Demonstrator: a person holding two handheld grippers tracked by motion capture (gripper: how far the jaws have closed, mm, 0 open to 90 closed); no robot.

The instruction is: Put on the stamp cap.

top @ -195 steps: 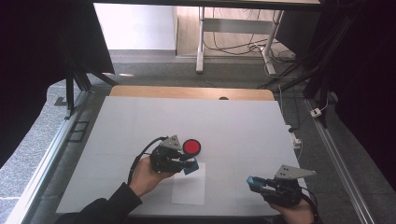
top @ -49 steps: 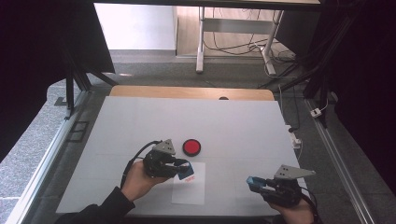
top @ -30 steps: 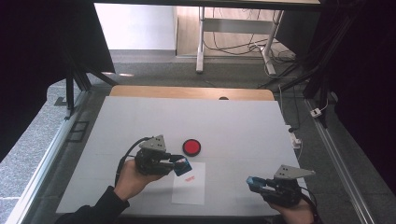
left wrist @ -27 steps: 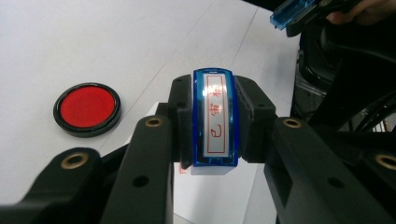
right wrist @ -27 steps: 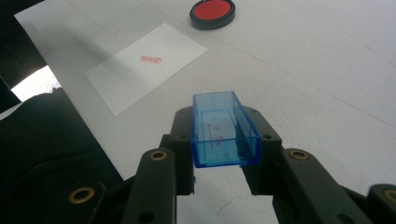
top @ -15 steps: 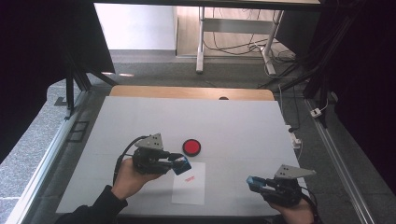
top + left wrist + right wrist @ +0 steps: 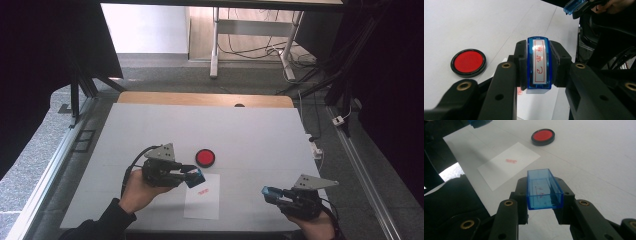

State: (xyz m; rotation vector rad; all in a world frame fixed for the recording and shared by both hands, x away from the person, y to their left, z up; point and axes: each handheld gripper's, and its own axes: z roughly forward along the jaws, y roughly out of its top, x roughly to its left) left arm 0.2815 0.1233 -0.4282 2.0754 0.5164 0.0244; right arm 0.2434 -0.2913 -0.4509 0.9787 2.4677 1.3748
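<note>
My left gripper is shut on a blue stamp whose white face with red characters is turned toward the left gripper view's camera. It hovers at the upper left corner of a white paper sheet, which carries a red imprint. Just beyond the sheet sits a round red ink pad in a black case. Near the table's front right, my right gripper is shut on the stamp's clear blue cap, its hollow side up.
The white tabletop stretches away behind the ink pad, ending in a wooden strip at the far edge. Metal rails run along both sides. Desk legs and cables stand on the floor beyond.
My left gripper has drawn back to the left from above the sheet with the stamp still in it, then held still. The right gripper has not moved.
</note>
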